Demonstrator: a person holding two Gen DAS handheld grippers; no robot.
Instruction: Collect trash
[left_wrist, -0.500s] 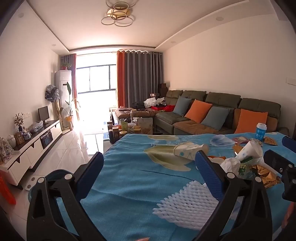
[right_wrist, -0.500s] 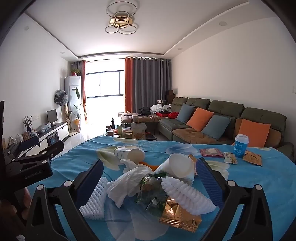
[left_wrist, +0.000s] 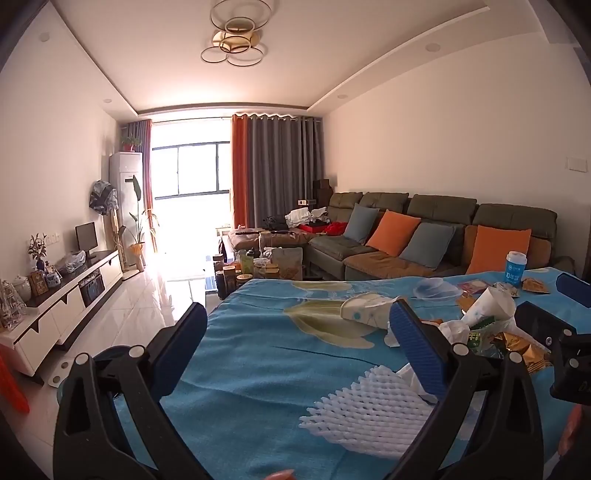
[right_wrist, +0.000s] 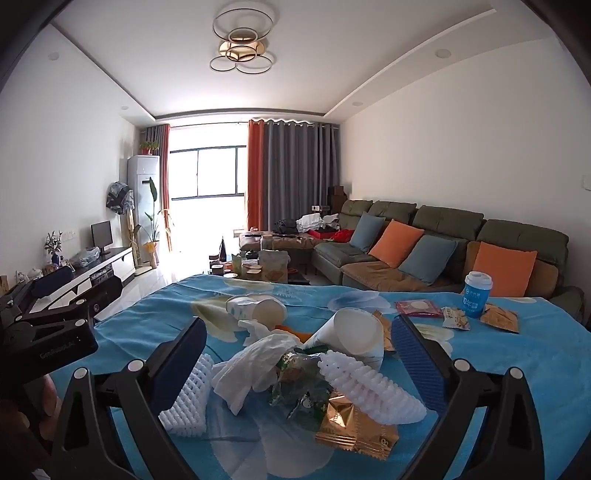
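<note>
A pile of trash lies on the blue tablecloth (right_wrist: 517, 369): a white foam net (right_wrist: 369, 384), a crumpled white tissue (right_wrist: 255, 365), a gold wrapper (right_wrist: 354, 432), a green wrapper (right_wrist: 299, 384) and two tipped paper cups (right_wrist: 354, 336) (right_wrist: 258, 310). My right gripper (right_wrist: 299, 358) is open, its jaws either side of the pile just above it. My left gripper (left_wrist: 299, 343) is open and empty above the cloth, left of the pile. A flat foam net (left_wrist: 369, 410) lies under its right finger (left_wrist: 417, 347). The right gripper shows at the left wrist view's right edge (left_wrist: 554, 332).
A blue lidded cup (right_wrist: 476, 299), a pink packet (right_wrist: 417, 308) and snack wrappers (right_wrist: 498, 317) lie at the table's far right. Beyond the table stand a cluttered coffee table (right_wrist: 258, 269), a green sofa (right_wrist: 443, 236) and a TV cabinet (left_wrist: 66, 299) on the left.
Both grippers have shifted only slightly; the views are almost unchanged. Nothing was picked up or let go.
</note>
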